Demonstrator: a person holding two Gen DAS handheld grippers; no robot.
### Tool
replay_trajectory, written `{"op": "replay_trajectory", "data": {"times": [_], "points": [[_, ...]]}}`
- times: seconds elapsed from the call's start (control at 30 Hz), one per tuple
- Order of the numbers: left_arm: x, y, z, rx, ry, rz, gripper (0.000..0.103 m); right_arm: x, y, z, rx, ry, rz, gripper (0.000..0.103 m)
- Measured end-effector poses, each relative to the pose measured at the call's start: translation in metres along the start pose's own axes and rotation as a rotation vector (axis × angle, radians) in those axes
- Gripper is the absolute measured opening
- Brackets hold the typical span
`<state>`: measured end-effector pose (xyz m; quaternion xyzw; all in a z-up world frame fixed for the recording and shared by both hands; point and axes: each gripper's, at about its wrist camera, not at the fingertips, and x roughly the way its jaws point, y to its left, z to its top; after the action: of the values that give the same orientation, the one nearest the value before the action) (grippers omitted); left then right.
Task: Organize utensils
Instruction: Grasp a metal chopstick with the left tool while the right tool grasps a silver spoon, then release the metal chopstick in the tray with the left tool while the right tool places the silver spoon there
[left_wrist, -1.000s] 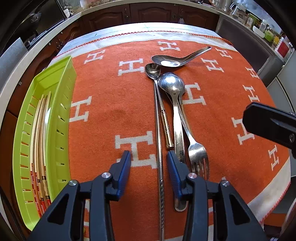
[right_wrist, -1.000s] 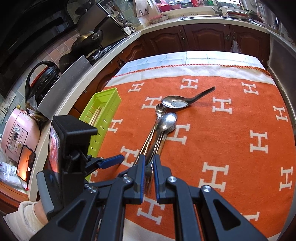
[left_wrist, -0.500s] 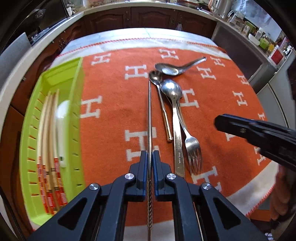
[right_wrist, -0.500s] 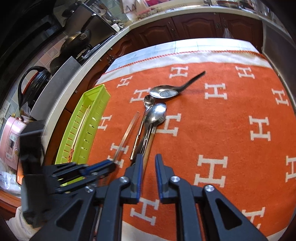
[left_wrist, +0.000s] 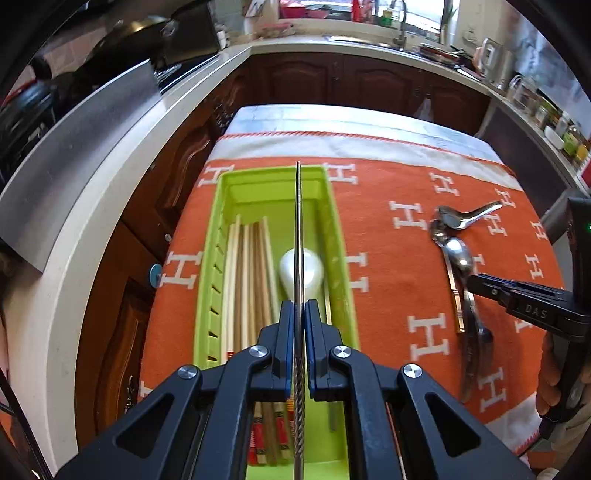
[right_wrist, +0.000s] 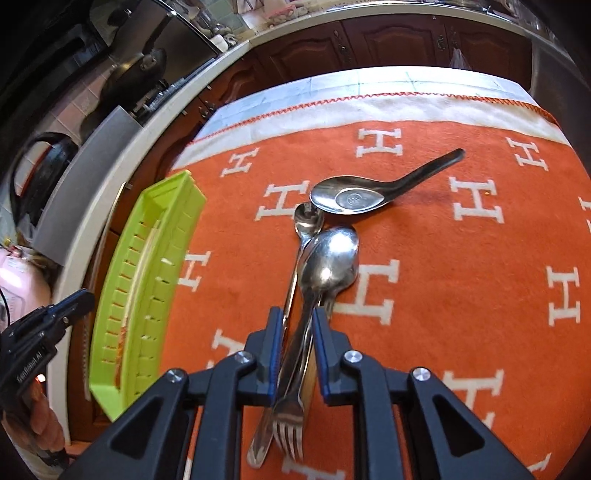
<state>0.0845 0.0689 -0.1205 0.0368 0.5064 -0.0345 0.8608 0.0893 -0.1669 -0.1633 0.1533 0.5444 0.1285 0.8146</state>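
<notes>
My left gripper (left_wrist: 299, 314) is shut on a long thin metal chopstick (left_wrist: 298, 236) and holds it lengthwise above the green slotted tray (left_wrist: 338, 236). The tray holds several wooden chopsticks (left_wrist: 247, 280) and a white spoon (left_wrist: 312, 273). My right gripper (right_wrist: 298, 325) is low over the cutlery pile, its jaws a little apart around the handles of a large steel spoon (right_wrist: 332, 258) and a fork (right_wrist: 290, 432). A smaller spoon (right_wrist: 306, 218) and a flat soup spoon (right_wrist: 354, 194) lie beyond. The pile also shows in the left wrist view (left_wrist: 458, 258).
The utensils lie on an orange cloth with white H marks (right_wrist: 461, 277) over a table. The green tray (right_wrist: 147, 280) sits along the table's left edge. A kitchen counter (left_wrist: 74, 206) and dark cabinets (left_wrist: 351, 81) surround the table.
My left gripper closed on the metal chopstick, lifted it from the pile and carried it left over the tray. My right gripper came down onto the spoon and fork handles.
</notes>
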Motion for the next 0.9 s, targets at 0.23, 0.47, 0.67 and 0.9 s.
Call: {"op": "replay_trajectory", "data": {"times": [0.23, 0.47, 0.67, 0.9], "points": [[0.031, 0.015, -0.002, -0.025, 0.04, 0.009, 0.004, 0.009, 0.001, 0.004, 0.005, -0.023, -0.053, 0.016], [0.039, 0.023, -0.002, -0.051, 0.055, -0.012, 0.007, 0.014, 0.012, 0.009, -0.041, -0.052, -0.095, 0.016], [0.037, 0.028, -0.005, -0.078, 0.062, -0.023, 0.008, 0.021, 0.021, 0.01, -0.088, -0.065, -0.118, 0.01], [0.031, 0.037, -0.006, -0.102, 0.049, -0.025, 0.008, 0.02, 0.024, 0.009, -0.059, -0.049, -0.057, 0.003]]}}
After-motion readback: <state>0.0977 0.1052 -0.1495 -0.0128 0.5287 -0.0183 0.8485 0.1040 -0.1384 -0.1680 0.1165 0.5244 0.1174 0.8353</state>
